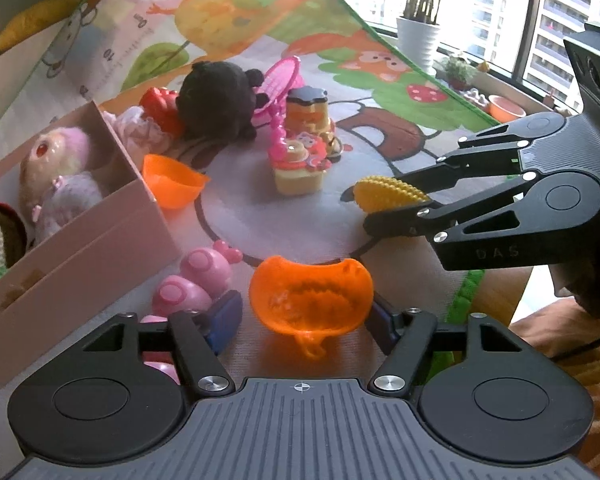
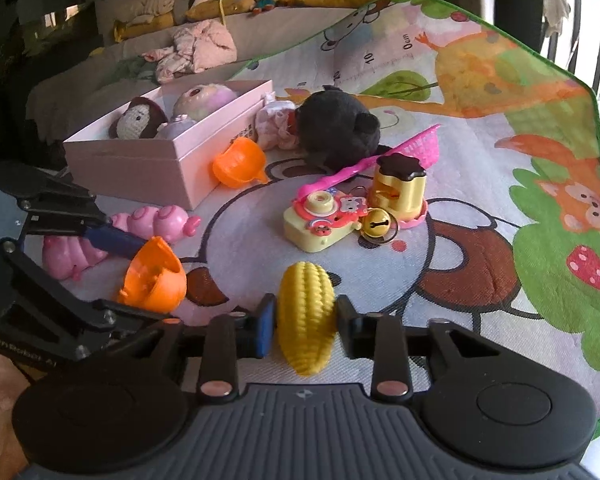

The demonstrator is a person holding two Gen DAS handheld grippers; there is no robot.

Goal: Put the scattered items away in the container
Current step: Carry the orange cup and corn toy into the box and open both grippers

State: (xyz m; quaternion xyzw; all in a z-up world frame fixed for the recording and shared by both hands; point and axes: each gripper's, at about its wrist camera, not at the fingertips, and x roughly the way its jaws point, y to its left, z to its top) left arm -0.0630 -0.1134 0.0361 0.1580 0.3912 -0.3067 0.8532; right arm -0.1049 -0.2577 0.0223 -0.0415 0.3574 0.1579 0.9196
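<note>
Orange half-shell [image 1: 311,295] clamped in left tongs [image 1: 306,316]; corn [image 2: 306,316] pinched in right tongs [image 2: 305,326]; open mat [image 2: 480,300] rightward, pink box [image 2: 156,152] left.

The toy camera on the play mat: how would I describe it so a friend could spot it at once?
Start at the pink box on the cartoon play mat, then look past the black plush toy toward the mat's middle. The toy camera lies there beside a gold bell and a gold jar with a dark lid. It alone is pale yellow with a pink round lens and stickers.

Yellow bumpy corn [image 2: 306,320], translucent orange shell [image 1: 311,295], pale pink box [image 2: 156,160], black plush [image 2: 338,132]
</note>
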